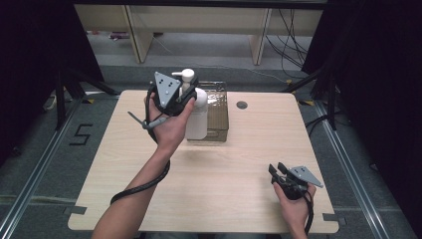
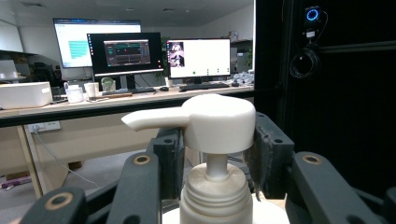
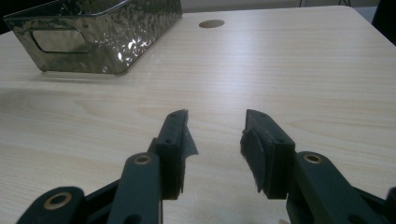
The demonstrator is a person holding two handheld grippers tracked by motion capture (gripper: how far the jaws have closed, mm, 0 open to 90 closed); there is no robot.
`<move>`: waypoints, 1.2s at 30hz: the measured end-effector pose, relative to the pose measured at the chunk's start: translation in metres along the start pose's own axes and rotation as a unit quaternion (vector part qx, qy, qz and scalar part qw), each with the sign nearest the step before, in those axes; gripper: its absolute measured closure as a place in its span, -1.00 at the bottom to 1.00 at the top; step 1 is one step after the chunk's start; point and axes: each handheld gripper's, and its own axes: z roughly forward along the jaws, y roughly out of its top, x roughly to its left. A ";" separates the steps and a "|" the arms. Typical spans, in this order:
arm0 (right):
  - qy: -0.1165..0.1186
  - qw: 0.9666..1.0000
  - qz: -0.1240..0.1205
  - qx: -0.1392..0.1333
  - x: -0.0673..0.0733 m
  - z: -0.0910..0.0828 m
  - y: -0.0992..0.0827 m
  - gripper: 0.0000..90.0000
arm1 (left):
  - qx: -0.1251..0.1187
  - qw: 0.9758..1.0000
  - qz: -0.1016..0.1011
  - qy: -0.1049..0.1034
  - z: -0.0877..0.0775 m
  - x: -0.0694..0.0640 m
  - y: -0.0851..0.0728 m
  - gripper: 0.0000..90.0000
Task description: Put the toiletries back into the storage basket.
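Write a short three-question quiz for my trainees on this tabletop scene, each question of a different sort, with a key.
1. True or false: the right tool is closed on the pump bottle.
2. Multiple choice: where do the left tool's jaws sit? A) around the neck under the pump head B) on the bin's handle C) flat on the table
3. Fill in: the bottle stands directly in front of the dark, glossy ____.

Key: 1. false, its jaws are apart above bare table; 2. A; 3. bin
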 end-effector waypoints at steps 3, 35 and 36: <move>-0.003 1.000 0.002 0.002 0.000 0.000 0.000 0.34 | -0.002 1.000 0.001 -0.001 0.002 0.000 0.001 0.32; 0.002 1.000 0.021 0.011 0.002 -0.001 0.000 0.34 | -0.006 1.000 0.006 -0.011 0.029 -0.004 0.010 0.32; 0.002 1.000 0.022 0.011 0.002 -0.001 0.000 0.34 | -0.005 1.000 0.008 -0.011 0.030 -0.004 0.011 0.32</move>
